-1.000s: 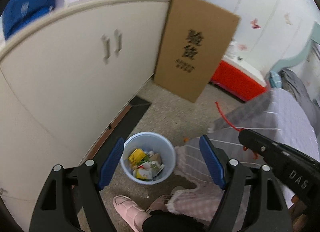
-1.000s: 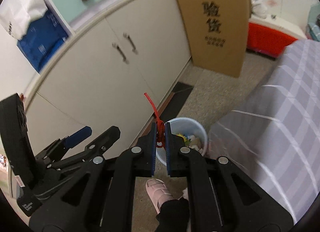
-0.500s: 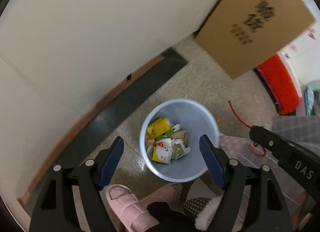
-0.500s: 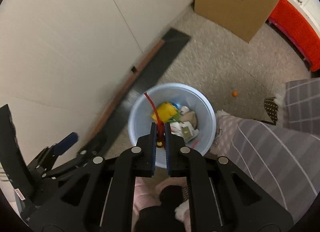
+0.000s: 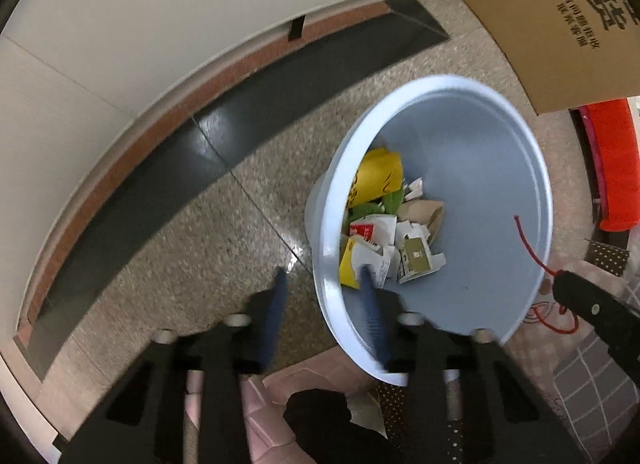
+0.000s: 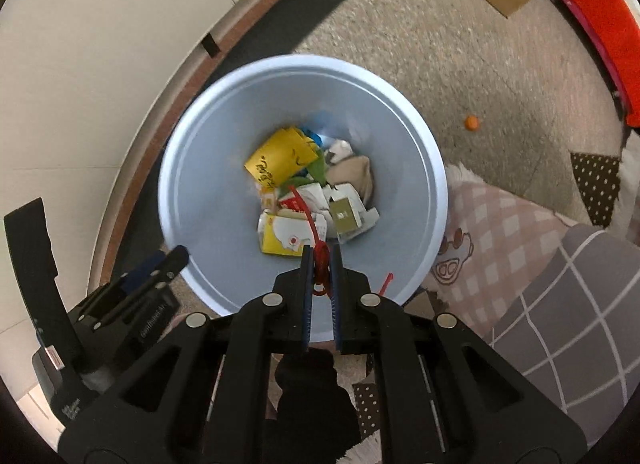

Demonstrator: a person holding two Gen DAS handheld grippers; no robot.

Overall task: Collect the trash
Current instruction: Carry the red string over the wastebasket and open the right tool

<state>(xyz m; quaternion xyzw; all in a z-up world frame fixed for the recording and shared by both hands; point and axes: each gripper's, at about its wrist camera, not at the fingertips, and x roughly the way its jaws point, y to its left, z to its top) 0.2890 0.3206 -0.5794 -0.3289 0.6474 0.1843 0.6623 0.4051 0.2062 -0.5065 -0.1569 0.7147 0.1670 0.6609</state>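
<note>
Two grippers are hanging over a pale blue bin [image 6: 400,135] that is standing on the speckled floor beside a cream cabinet [image 5: 120,23]. The right gripper [image 6: 319,264] is pointing nearly straight down into the bin, its jaws pressed tight on a thin red plastic tie [image 6: 306,211], which is sticking up toward 11 o'clock from the pads, with a short loose end poking out at 3 o'clock. The left gripper [image 5: 324,296] is closing at this moment, one blue finger outside the bin wall and the other inside, straddling the rim at about 8 o'clock of the bin; blur is making it hard to tell whether the pads are pressing the plastic yet.

Inside the bin, a yellow carton [image 6: 282,155], torn white boxes [image 6: 352,211] and crumpled brown paper [image 6: 356,175] are lying in a loose heap at the bottom.

As a judgement, the tie is looking very light and springy, so a pinch near its knotted middle is suiting it, and it may cling to the pads on release. The bin is looking light, stiff and smooth, so its thin rim is the natural place to grip, though it could tip or slide.

Much is staying unclear: the left fingers are smeared, a person's leg and pink slipper [image 5: 260,404] are cut off at 6 o'clock, and a small orange object [image 6: 472,122] on the floor is too small to identify.
</note>
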